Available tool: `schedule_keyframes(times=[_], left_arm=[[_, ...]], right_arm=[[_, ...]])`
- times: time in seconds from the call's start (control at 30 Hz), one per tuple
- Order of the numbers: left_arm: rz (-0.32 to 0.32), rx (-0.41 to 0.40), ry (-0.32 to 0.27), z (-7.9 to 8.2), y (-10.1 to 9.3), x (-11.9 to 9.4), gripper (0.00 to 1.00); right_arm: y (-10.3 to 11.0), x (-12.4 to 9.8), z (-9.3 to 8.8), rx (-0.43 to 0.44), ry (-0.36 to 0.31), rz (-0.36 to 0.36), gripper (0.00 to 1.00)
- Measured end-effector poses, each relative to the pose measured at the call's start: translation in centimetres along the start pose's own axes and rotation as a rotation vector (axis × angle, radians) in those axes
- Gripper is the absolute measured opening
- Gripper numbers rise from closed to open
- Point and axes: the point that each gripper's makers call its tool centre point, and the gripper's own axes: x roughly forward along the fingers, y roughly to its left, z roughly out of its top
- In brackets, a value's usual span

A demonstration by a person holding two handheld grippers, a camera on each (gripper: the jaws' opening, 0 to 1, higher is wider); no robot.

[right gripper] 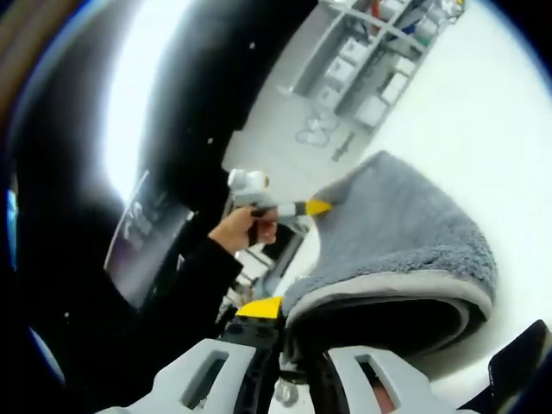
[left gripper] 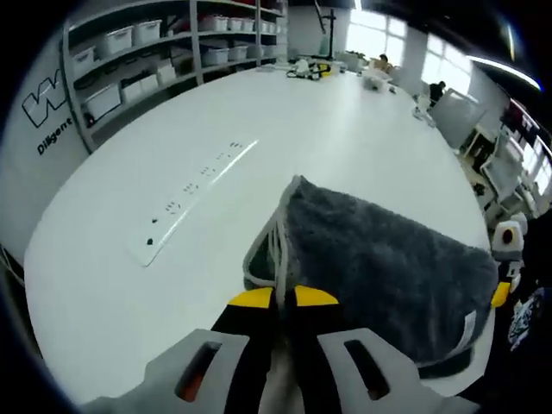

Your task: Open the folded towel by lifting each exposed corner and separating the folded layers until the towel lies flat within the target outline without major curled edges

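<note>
In the left gripper view a white power strip [left gripper: 197, 183] lies left on the broad white table [left gripper: 345, 138], open surface beyond to the far shelves [left gripper: 138, 52]. The left gripper [left gripper: 285, 297], yellow-tipped jaws clenched, pinches the near pale hem of the grey fluffy towel [left gripper: 388, 259], which is lifted. The right gripper [right gripper: 280, 310] clamps its piped edge [right gripper: 388, 285]; a hand [right gripper: 244, 228] holds the other gripper at the far corner.

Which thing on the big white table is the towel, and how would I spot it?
Look at the wide white table. At its near edge lies the towel, held at two corners by the left gripper and the right gripper. It is the one fluffy dark grey thing, unlike the flat white power strip beside it.
</note>
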Motion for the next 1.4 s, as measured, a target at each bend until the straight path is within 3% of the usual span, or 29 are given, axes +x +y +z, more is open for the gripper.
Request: schedule_keyframes(times=[0.2, 0.3, 0.4, 0.53, 0.73, 0.9, 1.03, 1.23, 1.3, 1.4], left_arm=[[-0.091, -0.143, -0.029, 1.4, -1.2, -0.6, 0.04], [-0.119, -0.179, -0.059, 2.4, -1.3, -1.2, 0.04], [-0.094, -0.166, -0.067, 2.6, -1.4, -1.5, 0.04], [0.000, -0.056, -0.092, 2.3, -0.4, -1.5, 0.05], [0.020, -0.028, -0.073, 1.9, 0.8, -1.0, 0.06], [0.048, 0.003, -0.119, 4.0, 2.5, -1.7, 0.07], [0.057, 0.011, -0.131, 4.4, 1.6, -2.1, 0.05], [0.055, -0.015, -0.132, 4.7, 0.7, -2.4, 0.03], [-0.001, -0.143, -0.078, 4.1, -0.3, -2.6, 0.02], [-0.003, -0.132, -0.102, 4.7, -0.6, -2.7, 0.02]], right_arm=[[0.6, -0.6, 1.9, 0.075, -0.100, 0.048, 0.00], [0.7, -0.9, 2.4, 0.117, -0.114, 0.069, 0.00], [0.5, -1.1, 3.0, 0.159, -0.124, 0.077, 0.00], [0.5, -1.3, 3.3, 0.180, -0.123, 0.082, 0.00], [0.4, -1.4, 3.5, 0.204, -0.123, 0.082, 0.00], [0.5, -1.6, 3.6, 0.229, -0.124, 0.090, 0.00], [0.8, -1.7, 4.0, 0.253, -0.133, 0.105, 0.00], [1.0, -1.9, 4.3, 0.275, -0.136, 0.119, 0.00], [1.2, -2.0, 4.4, 0.281, -0.135, 0.126, 0.00], [1.2, -2.2, 4.7, 0.269, -0.140, 0.128, 0.00]])
